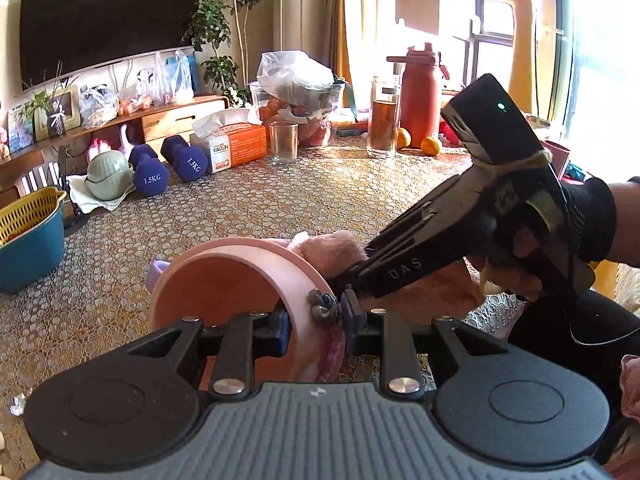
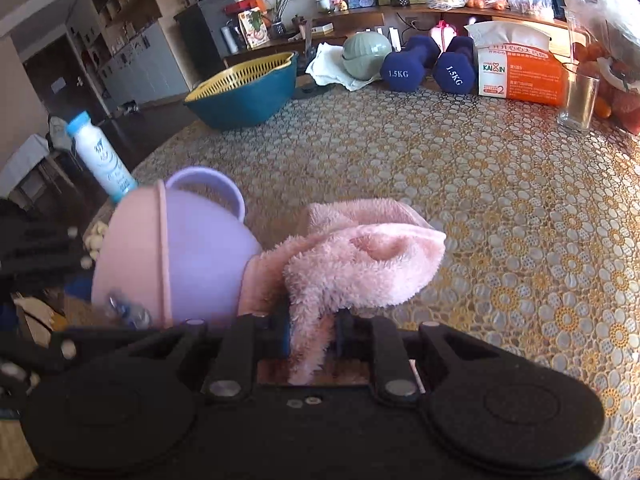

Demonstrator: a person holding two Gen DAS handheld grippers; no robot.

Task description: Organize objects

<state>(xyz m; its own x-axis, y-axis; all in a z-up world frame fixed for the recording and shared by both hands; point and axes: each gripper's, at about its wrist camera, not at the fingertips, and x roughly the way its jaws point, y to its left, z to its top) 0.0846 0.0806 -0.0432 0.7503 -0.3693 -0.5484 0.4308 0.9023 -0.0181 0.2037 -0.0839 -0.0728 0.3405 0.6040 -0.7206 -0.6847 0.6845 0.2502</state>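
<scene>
My left gripper (image 1: pixel 314 326) is shut on the rim of a pink bowl (image 1: pixel 224 276), held tilted on its side above the table; the bowl also shows in the right wrist view (image 2: pixel 128 248), nested on a lilac bowl with a loop handle (image 2: pixel 200 240). My right gripper (image 2: pixel 312 328) is shut on a fluffy pink cloth (image 2: pixel 360 256), pressed against the lilac bowl's outside. In the left wrist view the right gripper (image 1: pixel 460 240) reaches in from the right with the cloth (image 1: pixel 328 252) just behind the pink bowl's rim.
A lace-patterned table (image 2: pixel 480 200) carries a teal and yellow basin (image 2: pixel 244 92), a green pot (image 2: pixel 366 56), two blue dumbbells (image 2: pixel 432 64), a tissue pack (image 2: pixel 516 68), an empty glass (image 2: pixel 578 100), a tea jar (image 1: pixel 384 120), a red flask (image 1: pixel 422 96). A white bottle (image 2: pixel 102 156) stands left.
</scene>
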